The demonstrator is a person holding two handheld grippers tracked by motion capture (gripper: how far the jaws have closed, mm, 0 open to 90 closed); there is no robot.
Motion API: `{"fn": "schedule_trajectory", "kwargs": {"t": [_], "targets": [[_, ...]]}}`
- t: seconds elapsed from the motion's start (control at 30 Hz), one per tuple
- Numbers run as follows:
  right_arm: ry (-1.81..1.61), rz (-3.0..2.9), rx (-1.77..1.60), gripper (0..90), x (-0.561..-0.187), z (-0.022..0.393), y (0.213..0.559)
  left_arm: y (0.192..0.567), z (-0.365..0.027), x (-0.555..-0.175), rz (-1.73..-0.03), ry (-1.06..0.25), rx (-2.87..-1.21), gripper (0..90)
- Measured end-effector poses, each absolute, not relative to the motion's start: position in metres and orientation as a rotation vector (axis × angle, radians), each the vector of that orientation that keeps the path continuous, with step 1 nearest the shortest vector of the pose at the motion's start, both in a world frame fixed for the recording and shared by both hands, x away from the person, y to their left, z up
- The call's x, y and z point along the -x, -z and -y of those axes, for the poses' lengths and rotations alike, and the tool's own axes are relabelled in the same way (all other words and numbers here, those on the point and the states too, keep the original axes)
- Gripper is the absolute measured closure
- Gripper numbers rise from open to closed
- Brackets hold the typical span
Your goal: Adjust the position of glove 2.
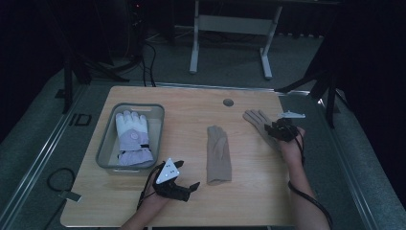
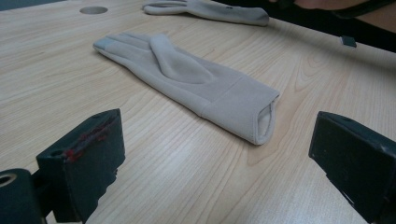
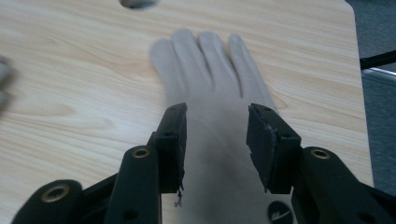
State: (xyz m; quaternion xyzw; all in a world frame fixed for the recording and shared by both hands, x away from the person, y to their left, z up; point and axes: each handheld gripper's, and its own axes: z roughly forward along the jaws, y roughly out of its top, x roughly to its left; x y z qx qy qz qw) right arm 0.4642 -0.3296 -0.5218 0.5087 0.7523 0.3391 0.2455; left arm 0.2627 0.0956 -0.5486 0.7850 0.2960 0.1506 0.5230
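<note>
As seen from above, high view: wooden tabletop [image 1: 191, 103] with things spread left to right.
Grey bin [image 1: 106, 143]: on the left part of the tabletop, holding a white and lilac padded glove [image 1: 133, 139], fingertips toward the far edge.
Middle beige glove [image 1: 219, 154]: flat near the centre, cuff toward the near edge, well apart from the bin.
Far beige glove [image 1: 257, 122]: flat near the right edge, partly covered by the right gripper [image 1: 282, 130].
Left gripper [image 1: 184, 188]: low over the near edge, between the bin and the middle beige glove, touching neither; fingers apart.
Round hole [image 1: 228, 102]: in the tabletop near the far edge.

Left gripper view: fingers [image 2: 84, 156] wide apart, nothing but bare wood between them.
Middle beige glove [image 2: 196, 81]: just ahead, open cuff facing the gripper, thumb folded across the palm.
Far beige glove [image 2: 210, 10]: beyond it at the top, near the round hole [image 2: 93, 10].

Right gripper view: fingers [image 3: 173, 144] partly apart, one over each side of the far beige glove [image 3: 210, 79]; blurred, so contact with the cloth cannot be told.
Glove fingertips: pointing away, toward the round hole [image 3: 136, 3].
</note>
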Motion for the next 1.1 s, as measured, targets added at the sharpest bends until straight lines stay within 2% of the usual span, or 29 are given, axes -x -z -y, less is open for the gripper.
{"fn": "schedule_trajectory", "kwargs": {"t": [0.43, 0.5, 0.57, 0.6, 0.67, 1.1], "targets": [[-0.914, -2.078, -1.477, 58.0, -0.478, 0.343, 0.55, 0.549, -0.097, -0.263, -0.698, -0.341, -1.881, 3.6], [-0.923, -2.068, -1.483, 63.6, -0.477, 0.343, 0.551, 0.549, -0.098, -0.263, -0.699, -0.346, -1.881, 3.6], [-0.92, -2.061, -1.496, 75.1, -0.475, 0.342, 0.55, 0.549, -0.099, -0.263, -0.704, -0.344, -1.874, 3.6], [-0.92, -2.061, -1.496, 75.1, -0.475, 0.342, 0.55, 0.549, -0.099, -0.263, -0.704, -0.344, -1.874, 3.6], [-0.923, -2.048, -1.529, 82.1, -0.471, 0.339, 0.548, 0.549, -0.101, -0.263, -0.711, -0.346, -1.87, 3.6], [-1.021, -1.865, -1.641, 83.7, -0.427, 0.316, 0.522, 0.546, -0.101, -0.264, -0.708, -0.355, -1.862, 3.6]]}}
